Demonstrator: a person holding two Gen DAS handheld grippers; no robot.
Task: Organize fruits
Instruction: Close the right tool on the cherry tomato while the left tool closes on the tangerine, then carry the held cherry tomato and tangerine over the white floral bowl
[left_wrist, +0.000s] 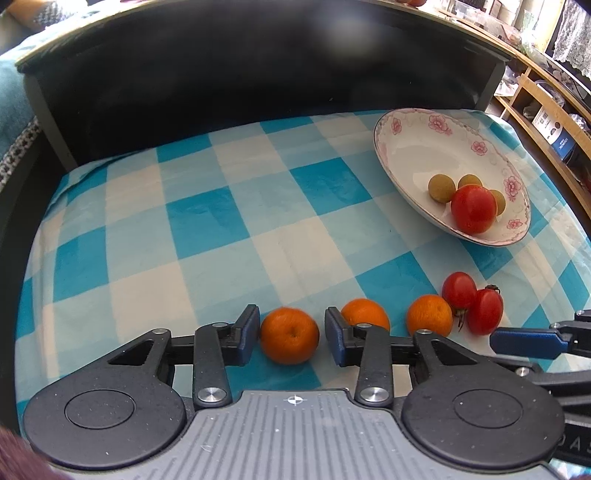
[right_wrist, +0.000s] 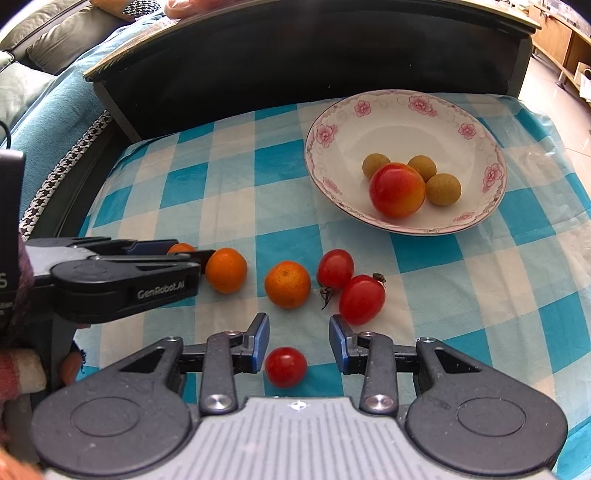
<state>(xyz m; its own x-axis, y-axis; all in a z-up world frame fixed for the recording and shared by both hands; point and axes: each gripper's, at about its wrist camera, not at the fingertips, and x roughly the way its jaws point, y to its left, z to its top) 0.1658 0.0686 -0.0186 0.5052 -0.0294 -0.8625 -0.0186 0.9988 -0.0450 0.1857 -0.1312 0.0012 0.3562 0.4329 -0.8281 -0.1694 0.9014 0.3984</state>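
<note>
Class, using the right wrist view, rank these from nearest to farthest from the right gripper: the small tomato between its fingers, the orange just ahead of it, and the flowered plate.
1. Small tomato: between the open fingers of the right gripper.
2. Orange: on the checked cloth, just ahead, slightly left.
3. Flowered plate: farthest, ahead and to the right.

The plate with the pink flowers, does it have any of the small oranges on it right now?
No. The plate holds only one big red tomato and three small tan-green round fruits.
</note>
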